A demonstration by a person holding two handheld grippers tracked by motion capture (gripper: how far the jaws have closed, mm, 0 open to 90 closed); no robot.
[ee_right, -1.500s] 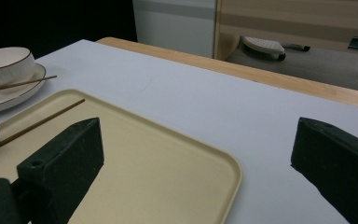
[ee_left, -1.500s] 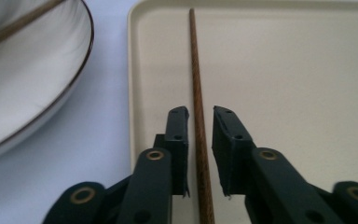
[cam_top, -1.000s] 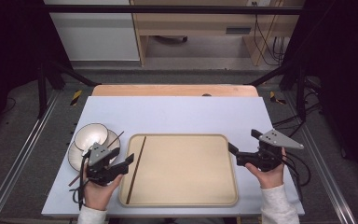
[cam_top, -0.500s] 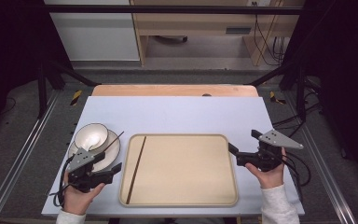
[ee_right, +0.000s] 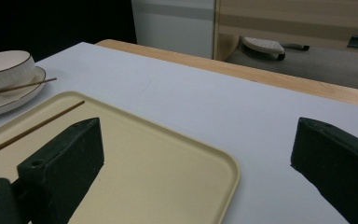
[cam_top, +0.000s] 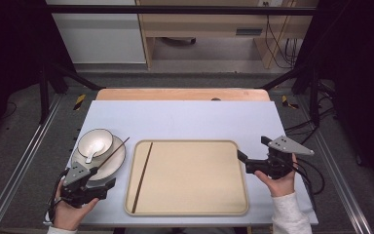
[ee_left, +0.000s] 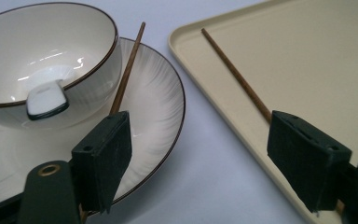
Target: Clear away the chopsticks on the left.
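My left gripper (cam_top: 108, 186), jaws just opened wide and empty, sits near the plate (cam_top: 113, 163) where one chopstick (ee_left: 127, 72) leans, the other chopstick (cam_top: 142, 176) lies on the tray (cam_top: 190, 210) beside it; next, grab the plate's chopstick; right gripper (cam_top: 243, 162) open, idle.

One dark brown chopstick (cam_top: 141, 176) lies flat inside the beige tray (cam_top: 195, 210), along its nine o'clock edge, running from about seven o'clock up toward twelve. It is thin, straight and bare. A second chopstick (cam_top: 113, 153) of the same kind rests slanted across the white, dark-rimmed plate (cam_top: 118, 163) at the tray's nine o'clock, its far end pointing toward two o'clock, passing just beside the white bowl (cam_top: 95, 142) that stands on the plate and holds a white spoon (cam_top: 91, 152).
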